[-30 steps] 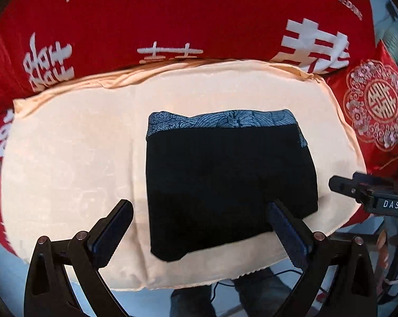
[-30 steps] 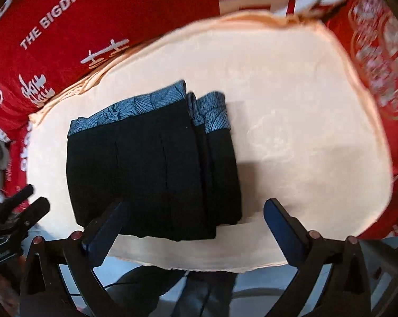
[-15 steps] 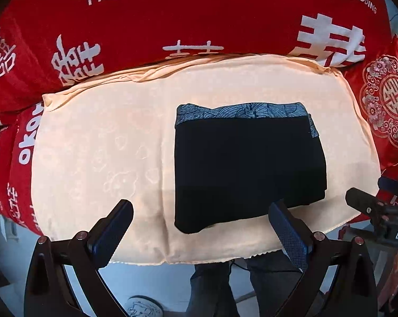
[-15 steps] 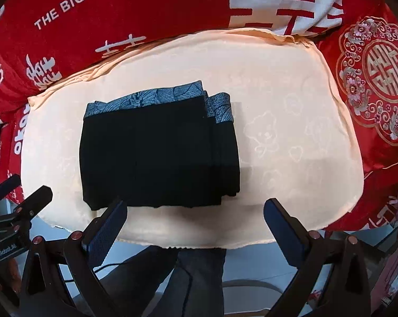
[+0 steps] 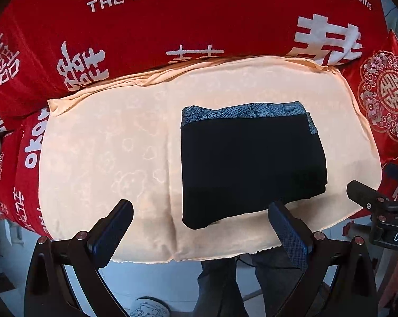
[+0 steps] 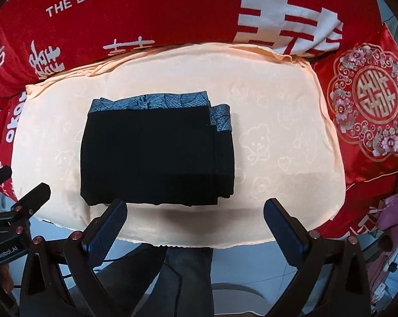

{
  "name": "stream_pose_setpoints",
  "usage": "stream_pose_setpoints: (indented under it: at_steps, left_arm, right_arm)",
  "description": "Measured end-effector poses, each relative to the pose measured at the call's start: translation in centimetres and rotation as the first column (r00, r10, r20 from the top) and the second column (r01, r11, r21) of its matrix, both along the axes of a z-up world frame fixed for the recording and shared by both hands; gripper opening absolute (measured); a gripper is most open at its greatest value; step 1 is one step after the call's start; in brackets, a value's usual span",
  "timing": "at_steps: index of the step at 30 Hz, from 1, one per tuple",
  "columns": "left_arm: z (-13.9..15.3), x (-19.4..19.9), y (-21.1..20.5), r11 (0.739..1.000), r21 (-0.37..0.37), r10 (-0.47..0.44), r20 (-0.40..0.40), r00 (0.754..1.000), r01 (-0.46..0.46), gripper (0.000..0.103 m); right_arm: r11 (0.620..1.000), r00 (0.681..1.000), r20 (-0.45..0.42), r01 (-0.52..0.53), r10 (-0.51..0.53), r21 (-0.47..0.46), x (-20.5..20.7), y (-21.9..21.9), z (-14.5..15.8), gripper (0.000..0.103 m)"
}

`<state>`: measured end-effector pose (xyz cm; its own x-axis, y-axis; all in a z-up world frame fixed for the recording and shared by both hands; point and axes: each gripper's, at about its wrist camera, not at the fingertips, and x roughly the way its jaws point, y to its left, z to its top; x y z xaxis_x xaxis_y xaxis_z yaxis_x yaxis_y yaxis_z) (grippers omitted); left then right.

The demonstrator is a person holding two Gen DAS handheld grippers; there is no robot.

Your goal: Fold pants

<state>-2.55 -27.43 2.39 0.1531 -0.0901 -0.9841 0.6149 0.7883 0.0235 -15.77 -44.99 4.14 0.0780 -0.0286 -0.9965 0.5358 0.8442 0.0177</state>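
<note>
Black pants (image 5: pixel 251 169), folded into a compact rectangle with the blue-grey patterned waistband (image 5: pixel 241 112) at the far edge, lie flat on a peach cushion cover (image 5: pixel 106 153) backed by a red wedding-print blanket (image 5: pixel 172 26). Left gripper (image 5: pixel 201 224) and right gripper (image 6: pixel 196 224) both hover off the near cushion edge. Jaws spread wide, nothing held, clear of the pants.

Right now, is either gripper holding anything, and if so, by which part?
Nothing is held. The left gripper and right gripper are both open, short of the folded pants lying on the cushion.
</note>
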Motion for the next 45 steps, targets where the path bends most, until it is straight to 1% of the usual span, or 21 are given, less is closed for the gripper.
stream_pose_setpoints:
  at_steps: [8, 13, 16, 18, 30, 45]
  left_arm:
    - [0.7, -0.1, 0.6, 1.0, -0.028, 0.001, 0.003, 1.0, -0.001, 0.102]
    - [0.5, -0.3, 0.9, 1.0, -0.017, 0.007, -0.005, 1.0, -0.008, 0.102]
    - [0.5, -0.4, 1.1, 1.0, -0.026, 0.016, -0.017, 1.0, -0.016, 0.102]
    - [0.7, -0.5, 1.2, 0.999, -0.029, 0.016, -0.011, 1.0, -0.016, 0.102]
    - [1.0, -0.8, 1.8, 0.998, -0.059, -0.003, -0.02, 1.0, 0.002, 0.102]
    - [1.2, -0.8, 2.6, 0.998, -0.058, -0.019, -0.025, 1.0, 0.018, 0.102]
  right_arm:
    - [0.999, 1.0, 0.003, -0.014, 0.014, -0.036, 0.2, 0.8, 0.9, 0.103]
    - [0.999, 1.0, -0.001, -0.014, 0.014, -0.048, 0.0, 1.1, 1.3, 0.103]
    - [0.998, 1.0, -0.001, -0.016, 0.016, -0.055, 0.0, 1.2, 1.5, 0.103]
    - [0.998, 1.0, -0.003, -0.016, 0.015, -0.059, -0.1, 1.4, 1.6, 0.103]
    - [0.997, 1.0, 0.007, 0.021, -0.021, -0.071, -0.6, 2.2, 2.5, 0.103]
    - [0.996, 0.999, 0.014, 0.051, -0.05, -0.078, -0.5, 2.8, 2.8, 0.103]
